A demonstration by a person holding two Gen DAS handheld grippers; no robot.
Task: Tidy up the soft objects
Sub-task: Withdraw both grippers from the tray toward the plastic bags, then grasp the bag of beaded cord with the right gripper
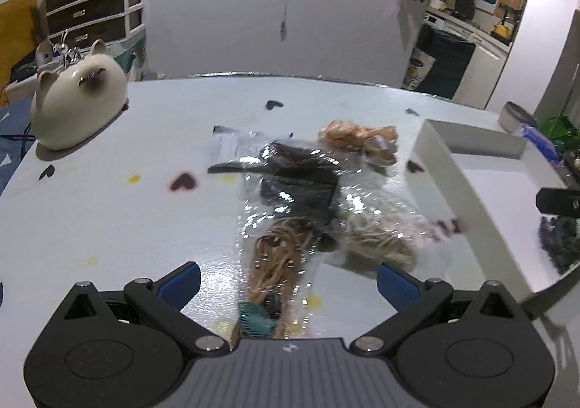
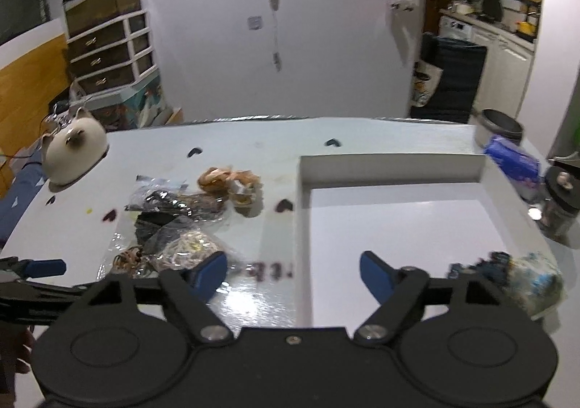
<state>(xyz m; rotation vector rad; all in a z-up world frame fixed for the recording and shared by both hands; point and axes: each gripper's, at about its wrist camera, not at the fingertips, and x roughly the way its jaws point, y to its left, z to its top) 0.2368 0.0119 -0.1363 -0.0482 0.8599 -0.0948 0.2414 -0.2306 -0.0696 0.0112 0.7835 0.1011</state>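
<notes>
Left gripper [image 1: 288, 283] low over pale surface [image 1: 108, 227], jaws wide, holding nothing; crinkly clear bags just ahead. Nearest bag, tan cords [image 1: 279, 255], lies between its blue fingers [image 1: 181, 281]. Beside it beige bundle bag [image 1: 377, 241]; behind, dark fabric bag [image 1: 301, 179]; farther, peach ribbon bundle [image 1: 357, 138]. Right gripper [image 2: 293, 274] jaws wide, empty, over near edge of white tray [image 2: 391, 169]. Blurred dark-blue and pale bundle [image 2: 522, 277] at tray's right, possibly inside. Ceramic cat [image 1: 78, 100] far left.

White table [image 2: 253, 140] carries clear bags [image 1: 301, 198], tray [image 2: 391, 169], cat figurine [image 1: 78, 100].
</notes>
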